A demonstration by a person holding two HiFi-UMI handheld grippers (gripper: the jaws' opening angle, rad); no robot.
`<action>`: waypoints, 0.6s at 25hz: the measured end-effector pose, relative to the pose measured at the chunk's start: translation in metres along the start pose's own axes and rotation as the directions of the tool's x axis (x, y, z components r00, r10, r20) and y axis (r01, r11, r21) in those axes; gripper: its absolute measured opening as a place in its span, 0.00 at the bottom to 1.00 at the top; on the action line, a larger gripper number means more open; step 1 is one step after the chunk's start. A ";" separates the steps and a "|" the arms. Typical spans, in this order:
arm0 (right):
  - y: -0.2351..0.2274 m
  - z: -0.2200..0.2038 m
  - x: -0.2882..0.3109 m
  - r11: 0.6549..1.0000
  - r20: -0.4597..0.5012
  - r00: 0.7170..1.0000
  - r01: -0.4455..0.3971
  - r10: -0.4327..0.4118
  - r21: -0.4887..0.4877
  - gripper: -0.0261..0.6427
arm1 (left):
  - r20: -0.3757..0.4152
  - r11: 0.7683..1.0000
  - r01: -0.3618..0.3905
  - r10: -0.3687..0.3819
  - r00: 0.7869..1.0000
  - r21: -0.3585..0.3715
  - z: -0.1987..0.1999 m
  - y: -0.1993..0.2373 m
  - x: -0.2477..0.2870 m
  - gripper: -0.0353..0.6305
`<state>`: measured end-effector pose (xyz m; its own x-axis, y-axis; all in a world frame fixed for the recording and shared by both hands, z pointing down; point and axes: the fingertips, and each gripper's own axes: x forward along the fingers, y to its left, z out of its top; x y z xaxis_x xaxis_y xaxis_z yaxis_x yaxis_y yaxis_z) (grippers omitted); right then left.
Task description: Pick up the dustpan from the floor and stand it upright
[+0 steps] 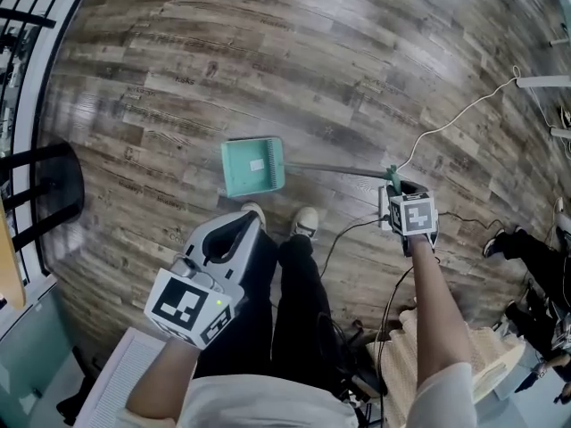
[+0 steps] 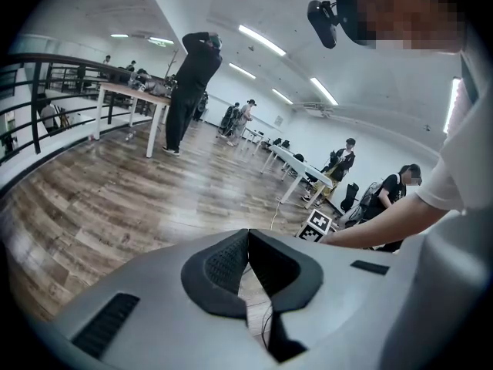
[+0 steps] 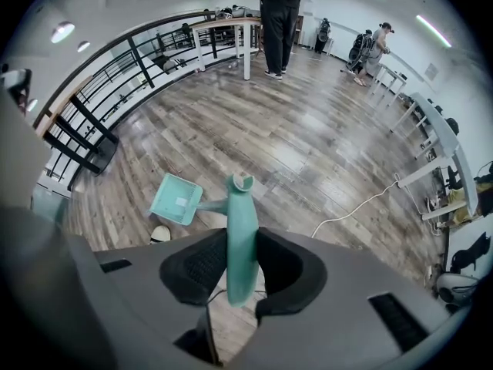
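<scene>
Teal plastic fills the gap of the right tool (image 3: 243, 237): its two black pads lie against both sides of the handle (image 3: 241, 206), close to the handle's open top end, so this tool is pinching the dustpan (image 1: 253, 166). From that grip the long axis runs down and away from the tool, along a thin shaft, to the square scoop (image 3: 177, 199). The scoop lies low at the wooden floor (image 1: 357, 61), just in front of the person's shoes (image 1: 306, 221). Whether its edge touches the boards I cannot tell. In the head view the shaft goes from the right tool toward the left, so the dustpan is slanted, not yet upright. I judge that the coming move depends on this slant: the held end must come above the scoop, or the scoop must swing under the hand, before the dustpan can stand. The right hand is the near one and already has it. The left tool (image 2: 246, 241) has its pads pressed together on nothing and hangs above the person's left leg, well apart from the handle.
</scene>
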<state>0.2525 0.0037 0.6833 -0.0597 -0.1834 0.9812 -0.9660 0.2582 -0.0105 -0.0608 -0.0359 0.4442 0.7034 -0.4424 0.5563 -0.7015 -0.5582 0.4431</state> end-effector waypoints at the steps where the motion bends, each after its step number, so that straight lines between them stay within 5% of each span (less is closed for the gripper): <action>1: 0.002 0.001 -0.006 1.000 -0.003 1.000 0.005 -0.005 0.002 0.22 | 0.003 1.000 0.000 0.000 1.000 0.003 0.003 -0.001 -0.001 0.09; 15: 0.015 0.018 -0.051 1.000 0.062 0.998 -0.019 0.019 0.003 0.24 | 0.034 1.000 0.004 -0.004 0.999 0.006 0.014 -0.016 -0.020 0.09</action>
<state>0.2363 -0.0004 0.6299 -0.0931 -0.2369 0.9671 -0.9654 0.2589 -0.0295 -0.0623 -0.0284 0.4160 0.7098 -0.4635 0.5305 -0.6980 -0.5643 0.4408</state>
